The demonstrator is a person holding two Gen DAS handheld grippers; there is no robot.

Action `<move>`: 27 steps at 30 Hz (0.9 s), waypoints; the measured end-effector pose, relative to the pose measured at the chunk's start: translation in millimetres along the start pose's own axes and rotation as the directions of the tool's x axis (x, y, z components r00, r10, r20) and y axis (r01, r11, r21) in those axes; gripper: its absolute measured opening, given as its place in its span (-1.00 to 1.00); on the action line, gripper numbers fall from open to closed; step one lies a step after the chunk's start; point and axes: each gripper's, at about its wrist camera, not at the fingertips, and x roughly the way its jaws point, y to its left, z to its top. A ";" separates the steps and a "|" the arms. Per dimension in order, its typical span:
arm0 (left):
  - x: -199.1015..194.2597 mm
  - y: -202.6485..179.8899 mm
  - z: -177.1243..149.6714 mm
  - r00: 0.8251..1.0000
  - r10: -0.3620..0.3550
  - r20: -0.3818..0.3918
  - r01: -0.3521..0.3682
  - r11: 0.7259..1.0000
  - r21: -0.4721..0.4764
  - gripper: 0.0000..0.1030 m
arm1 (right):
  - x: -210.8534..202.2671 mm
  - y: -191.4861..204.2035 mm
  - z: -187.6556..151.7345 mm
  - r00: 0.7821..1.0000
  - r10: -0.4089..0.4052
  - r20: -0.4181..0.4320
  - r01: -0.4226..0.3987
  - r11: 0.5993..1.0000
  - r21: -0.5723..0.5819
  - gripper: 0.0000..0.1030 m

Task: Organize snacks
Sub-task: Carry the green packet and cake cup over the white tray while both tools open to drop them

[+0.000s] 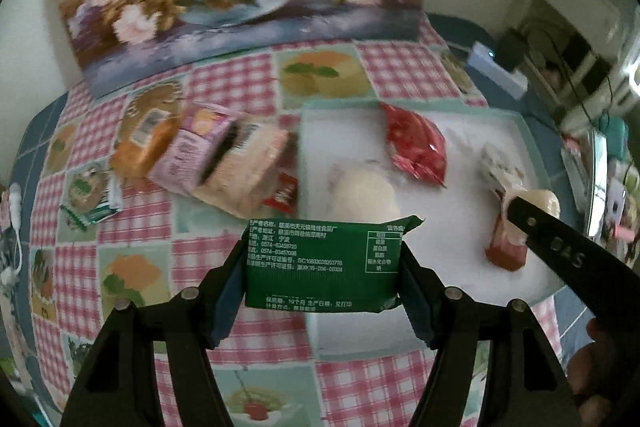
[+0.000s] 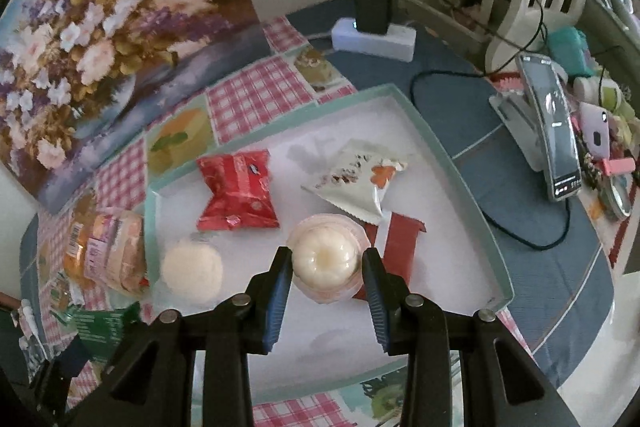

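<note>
- Your left tongs (image 1: 322,263): clamped on a green packet (image 1: 322,261), one pad on each short side, printed back facing the camera, held above the near left corner of the tray (image 1: 524,131).
- Your right tongs (image 2: 326,277): closed around a clear cup with a cream-coloured pudding (image 2: 325,261), both blue pads at its sides, over the tray's white floor.
- Ahead of your right tongs, inside the tray: a red packet (image 2: 236,197) to the left, a white packet with an orange flower (image 2: 354,179) to the right, a dark red sachet (image 2: 398,239) just beside the cup.
- Left of your right tongs, inside the tray: a round pale bun (image 2: 192,269) near the left wall.
- Left of your left tongs, outside the tray on the checked cloth (image 1: 240,79): a heap of wrapped snacks (image 1: 208,159) and a small green-and-white sachet (image 1: 88,199).
- Far right of your right tongs: a phone (image 2: 554,131) on a stand; a power strip (image 2: 374,37) further back.
</note>
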 end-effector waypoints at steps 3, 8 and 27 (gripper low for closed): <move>9.2 -13.4 -2.5 1.000 0.020 -0.022 -0.019 0.999 0.042 0.38 | 13.6 -2.1 -3.8 0.999 -0.005 -0.050 0.005 1.000 -0.001 -0.24; 18.5 -26.3 -6.3 0.998 0.027 -0.048 -0.023 0.996 0.088 0.40 | 20.1 -3.3 -6.8 0.998 -0.004 -0.069 0.004 1.000 0.001 -0.24; 27.1 -31.6 -8.5 0.996 0.001 -0.090 0.008 0.995 0.101 0.44 | 23.3 -1.8 -7.0 0.997 0.003 -0.079 -0.003 1.000 0.004 -0.23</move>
